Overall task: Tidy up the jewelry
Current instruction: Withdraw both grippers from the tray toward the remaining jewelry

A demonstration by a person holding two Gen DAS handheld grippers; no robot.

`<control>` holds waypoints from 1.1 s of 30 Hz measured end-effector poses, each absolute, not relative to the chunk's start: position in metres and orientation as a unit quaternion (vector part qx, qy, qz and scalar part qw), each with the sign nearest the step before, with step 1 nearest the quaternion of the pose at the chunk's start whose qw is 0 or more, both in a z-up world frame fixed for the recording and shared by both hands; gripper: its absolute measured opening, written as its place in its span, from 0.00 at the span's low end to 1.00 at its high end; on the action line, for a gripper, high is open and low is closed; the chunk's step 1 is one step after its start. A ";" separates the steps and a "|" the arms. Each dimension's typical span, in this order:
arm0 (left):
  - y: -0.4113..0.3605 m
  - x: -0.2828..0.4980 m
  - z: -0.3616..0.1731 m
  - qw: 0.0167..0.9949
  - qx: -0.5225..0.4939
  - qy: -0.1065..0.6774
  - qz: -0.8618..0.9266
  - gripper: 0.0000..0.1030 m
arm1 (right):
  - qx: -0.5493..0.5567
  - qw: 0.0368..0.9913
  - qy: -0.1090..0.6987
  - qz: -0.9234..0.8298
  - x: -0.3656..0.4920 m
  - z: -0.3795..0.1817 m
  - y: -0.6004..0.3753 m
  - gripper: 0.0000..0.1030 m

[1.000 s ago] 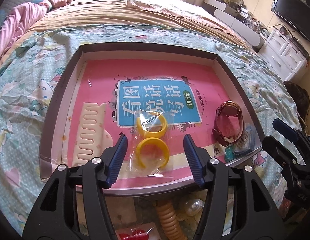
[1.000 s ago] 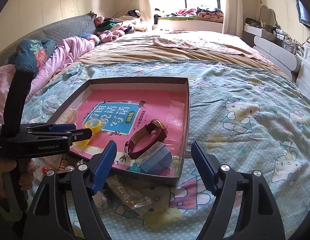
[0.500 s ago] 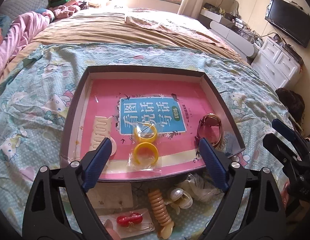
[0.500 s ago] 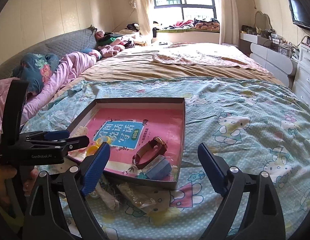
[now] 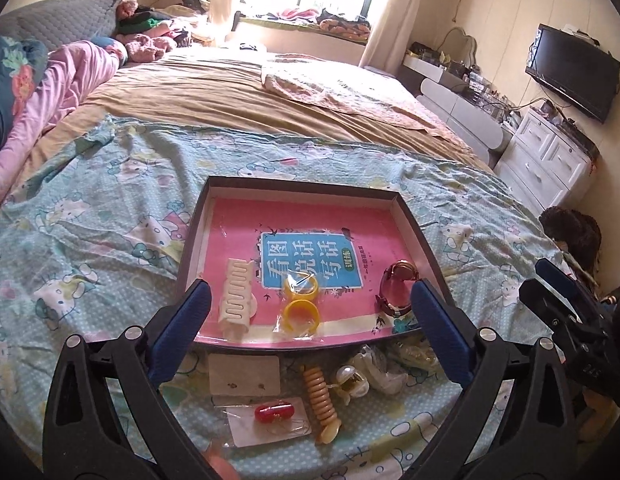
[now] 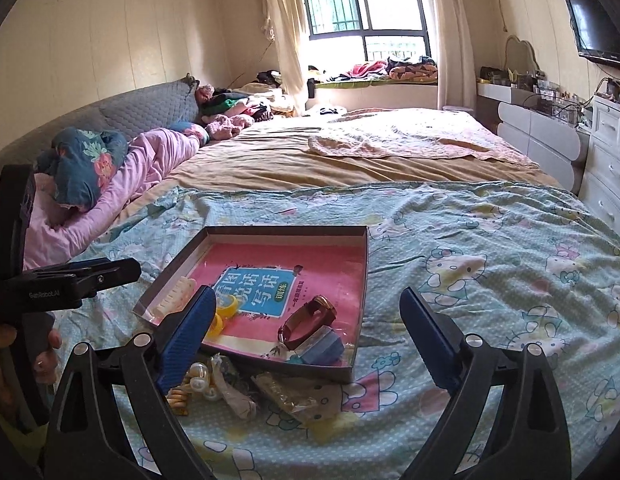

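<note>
The left gripper (image 5: 310, 336) hangs above the near edge of the shallow box (image 5: 413, 224), its blue fingers (image 5: 182, 332) spread wide with nothing between them; the right gripper (image 6: 306, 340) sits level over the box's near right corner, equally wide apart and empty; a hand (image 6: 14, 356) grips the left tool's handle at the right view's edge. Inside the box, on a pink book (image 5: 310, 256), a cream hair claw (image 5: 236, 300) lies with its long axis running away from the camera; two yellow rings (image 5: 300, 304) in clear wrap sit beside it; a maroon watch (image 5: 395, 286) stands on edge near the right wall. On the bedspread (image 5: 90, 240) just outside lie an earring card (image 5: 244, 376), a red clip (image 5: 274, 412) and a coiled hair tie (image 5: 319, 400).
</note>
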State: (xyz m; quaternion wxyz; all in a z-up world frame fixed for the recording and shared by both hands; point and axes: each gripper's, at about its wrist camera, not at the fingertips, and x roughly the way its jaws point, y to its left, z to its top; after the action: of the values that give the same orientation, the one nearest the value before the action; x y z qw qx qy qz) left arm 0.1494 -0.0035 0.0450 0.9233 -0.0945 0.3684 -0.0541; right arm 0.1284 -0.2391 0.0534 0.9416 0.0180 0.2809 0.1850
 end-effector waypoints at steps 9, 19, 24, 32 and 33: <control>0.008 0.128 0.054 0.928 -0.105 0.353 -0.047 0.91 | 0.011 0.943 0.267 0.199 0.112 0.065 -0.233 0.90; 0.015 0.108 0.055 0.931 -0.106 0.348 -0.042 0.91 | 0.004 0.942 0.261 0.212 0.097 0.070 -0.228 0.90; 0.018 0.101 0.052 0.930 -0.104 0.350 -0.038 0.91 | 0.000 0.940 0.262 0.218 0.090 0.069 -0.225 0.90; 0.025 0.088 0.042 0.927 -0.098 0.361 -0.027 0.91 | -0.010 0.934 0.272 0.232 0.080 0.063 -0.217 0.90; 0.026 0.087 0.040 0.926 -0.097 0.363 -0.025 0.91 | -0.011 0.932 0.275 0.234 0.079 0.061 -0.215 0.90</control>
State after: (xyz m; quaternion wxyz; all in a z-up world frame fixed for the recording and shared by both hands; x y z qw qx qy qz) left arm 0.0866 0.0256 0.0397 0.9265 -0.0968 0.3628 -0.0249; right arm 0.0790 -0.2151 0.0614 0.9325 -0.0111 0.2746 0.2343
